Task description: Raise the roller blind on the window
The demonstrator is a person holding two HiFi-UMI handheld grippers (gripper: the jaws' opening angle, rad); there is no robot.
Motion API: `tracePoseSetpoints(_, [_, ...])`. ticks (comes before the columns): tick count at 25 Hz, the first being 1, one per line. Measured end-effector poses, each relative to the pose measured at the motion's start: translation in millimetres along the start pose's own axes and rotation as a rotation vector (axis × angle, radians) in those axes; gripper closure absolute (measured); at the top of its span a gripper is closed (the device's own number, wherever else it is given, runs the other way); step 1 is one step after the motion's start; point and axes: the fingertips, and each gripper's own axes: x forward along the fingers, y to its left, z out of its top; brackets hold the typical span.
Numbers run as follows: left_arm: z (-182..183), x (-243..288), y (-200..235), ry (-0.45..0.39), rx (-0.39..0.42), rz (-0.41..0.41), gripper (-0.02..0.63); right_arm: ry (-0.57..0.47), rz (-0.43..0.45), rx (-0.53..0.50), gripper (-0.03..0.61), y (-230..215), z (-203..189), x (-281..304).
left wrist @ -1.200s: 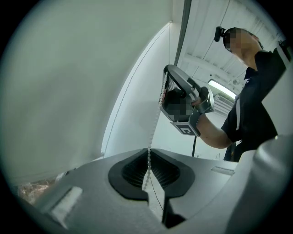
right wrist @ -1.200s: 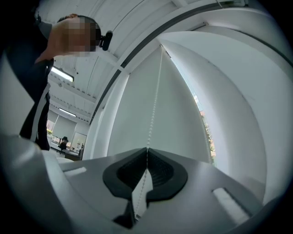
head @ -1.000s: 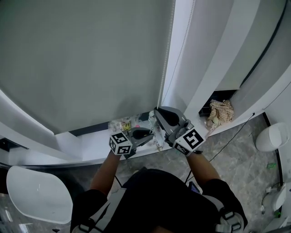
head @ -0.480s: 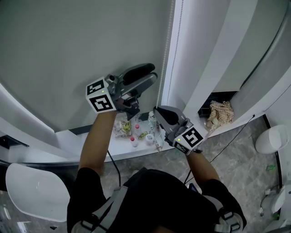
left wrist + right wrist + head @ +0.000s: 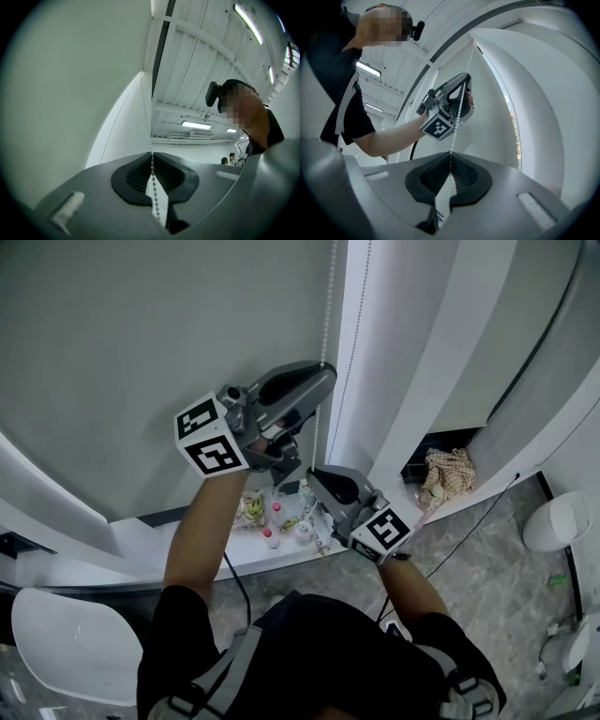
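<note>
One bead chain (image 5: 330, 306), vertical, beside roller blind (image 5: 141, 352)

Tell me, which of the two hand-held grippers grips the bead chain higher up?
The left hand-held gripper: its jaws have just closed on the bead chain, above the right hand-held gripper, which clamps it lower down.

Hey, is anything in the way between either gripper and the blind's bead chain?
Nothing visible does. The left gripper has just been closing its jaws and now pinches the bead chain; the right gripper is shut on the same chain lower down, and the strand runs bare between them beside the roller blind.
</note>
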Motion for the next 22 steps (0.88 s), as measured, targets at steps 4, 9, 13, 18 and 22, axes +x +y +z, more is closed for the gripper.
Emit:
tracePoseSetpoints(4, [-3.1,-3.2,3.9,0.037,0.063,0.042,0.6,0.033,-0.008,-0.016,0.572,-5.0,-7.7,-1.3])
tracePoseSetpoints(9, [-45.2,-27.3,33.7,0.077,-0.031,0.096,0.6,0.198,-0.006,0.007,0.572,-12.4,-64.2,-5.8])
tracePoseSetpoints(13, [-103.9,-70.6,28.8,0.116,-0.046,0.175,0.598,0.359,0.029,0.036,0.572,15.2,-130.7,-28.8])
tracePoseSetpoints(18, [-170.2,-111.5,22.1,0.184,-0.048,0.269,0.598,0.548,0.049,0.069,0.572,34.2,-203.1,-55.4])
tracePoseSetpoints(22, [-178.8,-123.8,18.1,0.146,-0.078,0.322,0.6,0.496,0.049,0.169,0.556,34.8,-199.0,-64.8])
